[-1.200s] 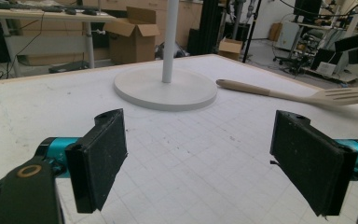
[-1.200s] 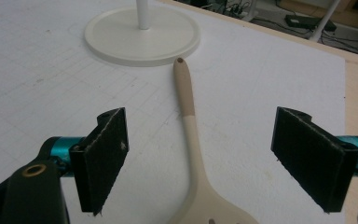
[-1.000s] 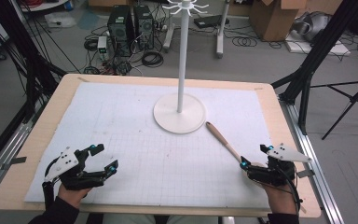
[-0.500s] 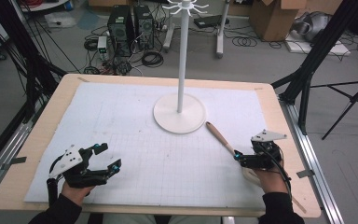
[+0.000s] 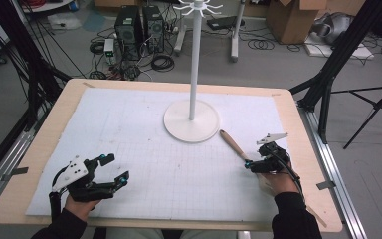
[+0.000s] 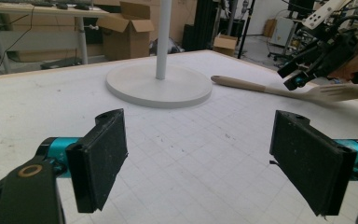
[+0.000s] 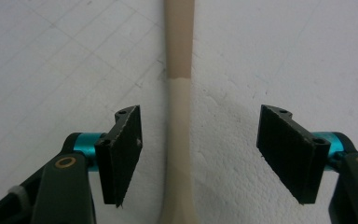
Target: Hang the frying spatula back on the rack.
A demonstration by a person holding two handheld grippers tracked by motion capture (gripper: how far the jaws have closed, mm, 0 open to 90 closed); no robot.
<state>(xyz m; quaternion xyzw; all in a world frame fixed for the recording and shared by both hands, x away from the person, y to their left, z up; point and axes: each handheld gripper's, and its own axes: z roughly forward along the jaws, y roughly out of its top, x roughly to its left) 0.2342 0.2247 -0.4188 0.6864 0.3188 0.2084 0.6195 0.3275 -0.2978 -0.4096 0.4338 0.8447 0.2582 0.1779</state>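
Note:
A wooden spoon lies on the white gridded mat, just right of a white stand's round base. My right gripper points down over the spoon's near end and is open. In the right gripper view the handle runs between the two spread jaws of the right gripper, touching neither. My left gripper rests open near the front left of the mat, holding nothing. The left gripper view looks past the left gripper to the stand's base, the spoon and the right gripper.
The stand's tall pole rises from the middle of the table to a ring of hooks at the top. A wooden table rim frames the mat. Black frame legs, cables and cardboard boxes stand beyond the table.
My right gripper has moved forward and left from the front right corner and now straddles the spoon's handle. The left gripper has barely shifted.

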